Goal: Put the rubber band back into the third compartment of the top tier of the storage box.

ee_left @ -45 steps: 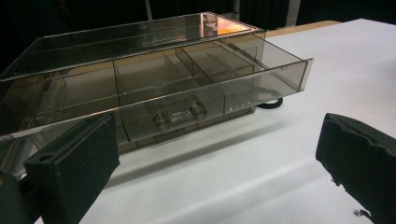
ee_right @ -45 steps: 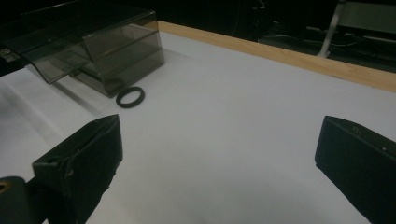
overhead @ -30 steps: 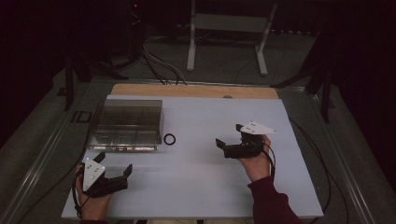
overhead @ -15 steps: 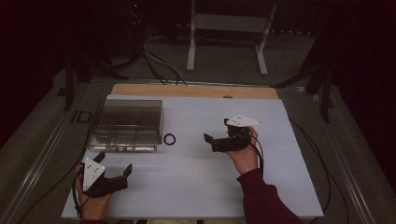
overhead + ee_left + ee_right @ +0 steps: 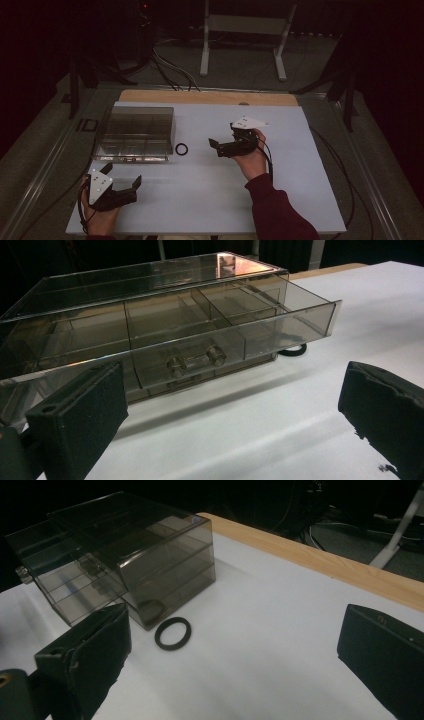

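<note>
Since the black ring (image 5: 181,149) lies beside the clear drawer box (image 5: 135,131), we aim our wide-open right gripper (image 5: 218,148) at it, judging it the likely pick, left gripper (image 5: 125,186) wide and idle.

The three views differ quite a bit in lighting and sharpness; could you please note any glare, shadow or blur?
High view: dim, dark surroundings, table evenly lit. Left gripper view: pinkish glare on the box top, soft shadow beneath it, near jaws blurred. Right gripper view: ring fairly sharp, jaws soft.

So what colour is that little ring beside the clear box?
Black ring, clearest in the right gripper view.
</note>
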